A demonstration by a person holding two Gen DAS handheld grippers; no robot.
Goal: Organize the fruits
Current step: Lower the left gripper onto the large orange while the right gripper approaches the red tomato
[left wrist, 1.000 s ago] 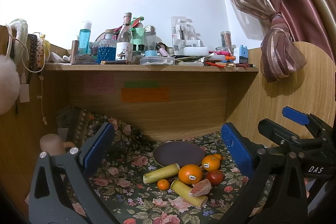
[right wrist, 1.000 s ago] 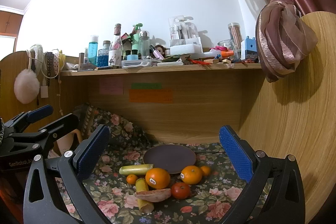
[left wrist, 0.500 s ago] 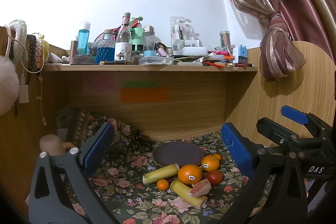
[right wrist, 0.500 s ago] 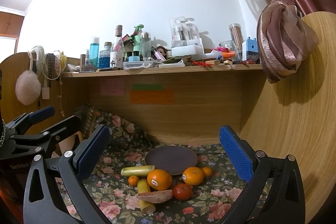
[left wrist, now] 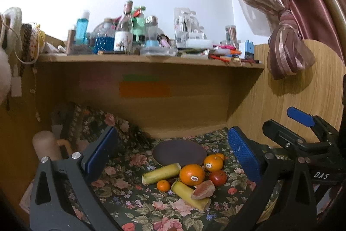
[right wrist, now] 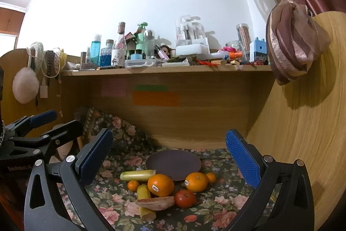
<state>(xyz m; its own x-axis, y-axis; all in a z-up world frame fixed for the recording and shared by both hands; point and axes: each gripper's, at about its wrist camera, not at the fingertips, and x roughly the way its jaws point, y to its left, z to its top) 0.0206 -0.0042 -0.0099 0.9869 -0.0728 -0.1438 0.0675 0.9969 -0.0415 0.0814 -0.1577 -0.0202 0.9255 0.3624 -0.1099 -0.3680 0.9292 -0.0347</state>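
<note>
Floral-patterned dark cloth (right wrist: 121, 205) covers the table beneath a cluttered wooden shelf (right wrist: 164, 69). Fruit is heaped loosely just in front of a dark round plate (right wrist: 173, 162), on which nothing lies: a large stickered orange (right wrist: 160, 185), a smaller orange (right wrist: 196, 181), a red tomato-like fruit (right wrist: 185, 198), two tiny mandarins, two yellow-green cut stalks and a pinkish wedge (right wrist: 155, 203). Both left tongs (left wrist: 173, 157) and right tongs (right wrist: 169, 155) are held above the table, spread wide, with nothing gripped. No fruit has yet been sorted, so the opening approach is judged to be in hand. A descent onto one exposed fruit, probably an orange, is called for next, then a firm closing.
</note>
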